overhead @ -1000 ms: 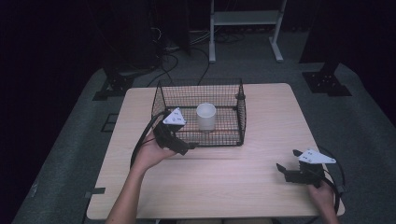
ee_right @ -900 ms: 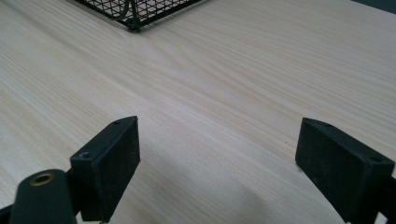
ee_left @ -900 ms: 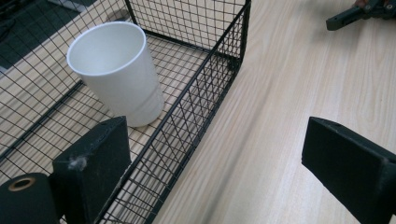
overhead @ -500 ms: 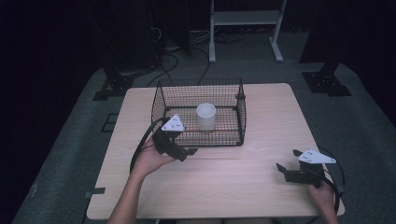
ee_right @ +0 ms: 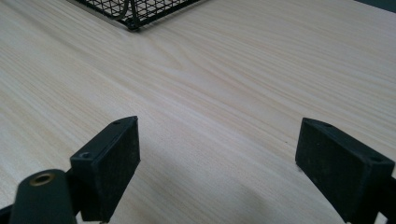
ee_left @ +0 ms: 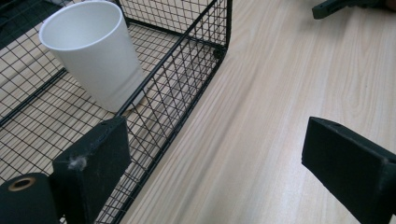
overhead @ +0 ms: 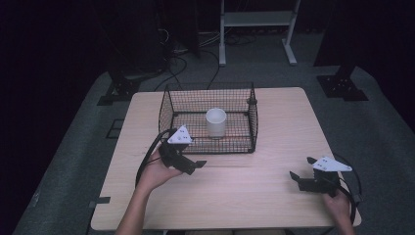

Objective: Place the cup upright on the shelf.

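1. The left gripper [overhead: 198,164], jaws wide and empty, is held low just outside the wire basket [overhead: 252,122]'s near-left corner.
2. The right gripper [overhead: 293,177] rests wide open at the table [overhead: 244,196]'s near-right.
3. The white paper cup [overhead: 216,122] stands upright inside the basket; no writing on it.

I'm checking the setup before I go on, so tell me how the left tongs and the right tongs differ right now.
The left tongs sit close to the front left corner of the black wire basket that holds the white paper cup; the right tongs rest far off, near the front right edge of the light wooden table. The left tongs point toward the table's middle from the left, the right tongs point left. Both stand open with nothing between the jaws.
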### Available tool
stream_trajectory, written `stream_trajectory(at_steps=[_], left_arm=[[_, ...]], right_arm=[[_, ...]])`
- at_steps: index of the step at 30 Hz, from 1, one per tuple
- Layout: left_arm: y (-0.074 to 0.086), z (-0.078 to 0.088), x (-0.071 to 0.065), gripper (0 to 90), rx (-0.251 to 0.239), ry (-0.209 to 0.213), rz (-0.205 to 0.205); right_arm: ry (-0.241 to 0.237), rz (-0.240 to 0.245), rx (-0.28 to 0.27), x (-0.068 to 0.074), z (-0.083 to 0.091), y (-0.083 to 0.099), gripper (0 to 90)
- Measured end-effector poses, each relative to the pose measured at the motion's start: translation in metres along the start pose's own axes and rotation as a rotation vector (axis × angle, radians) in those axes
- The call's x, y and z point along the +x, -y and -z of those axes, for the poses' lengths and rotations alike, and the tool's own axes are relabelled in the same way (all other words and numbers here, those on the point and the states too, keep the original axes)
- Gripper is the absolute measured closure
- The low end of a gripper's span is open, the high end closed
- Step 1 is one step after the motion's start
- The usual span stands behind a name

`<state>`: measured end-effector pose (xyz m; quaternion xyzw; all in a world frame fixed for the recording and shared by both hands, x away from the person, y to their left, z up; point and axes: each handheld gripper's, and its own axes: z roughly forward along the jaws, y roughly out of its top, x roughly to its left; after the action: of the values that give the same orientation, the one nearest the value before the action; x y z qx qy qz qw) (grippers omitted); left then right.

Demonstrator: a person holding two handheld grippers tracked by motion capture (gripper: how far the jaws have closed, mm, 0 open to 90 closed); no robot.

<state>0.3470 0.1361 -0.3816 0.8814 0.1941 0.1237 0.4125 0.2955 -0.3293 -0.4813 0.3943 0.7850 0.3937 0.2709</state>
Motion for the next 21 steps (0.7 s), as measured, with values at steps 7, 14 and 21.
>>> stream_trajectory(at_steps=[7, 14, 21], left_arm=[[0.003, 0.002, -0.004, 7.1, -0.008, 0.000, -0.002], [0.009, 0.003, -0.009, 7.2, -0.008, 0.003, 0.005], [0.016, 0.004, -0.012, 7.1, -0.009, 0.000, 0.009]], right_arm=[[-0.001, -0.001, 0.000, 0.000, 0.000, 0.000, 13.1], [0.001, 0.000, -0.001, 0.000, 0.000, 0.000, 13.1], [0.000, -0.001, 0.000, 0.000, 0.000, 0.000, 13.1]])
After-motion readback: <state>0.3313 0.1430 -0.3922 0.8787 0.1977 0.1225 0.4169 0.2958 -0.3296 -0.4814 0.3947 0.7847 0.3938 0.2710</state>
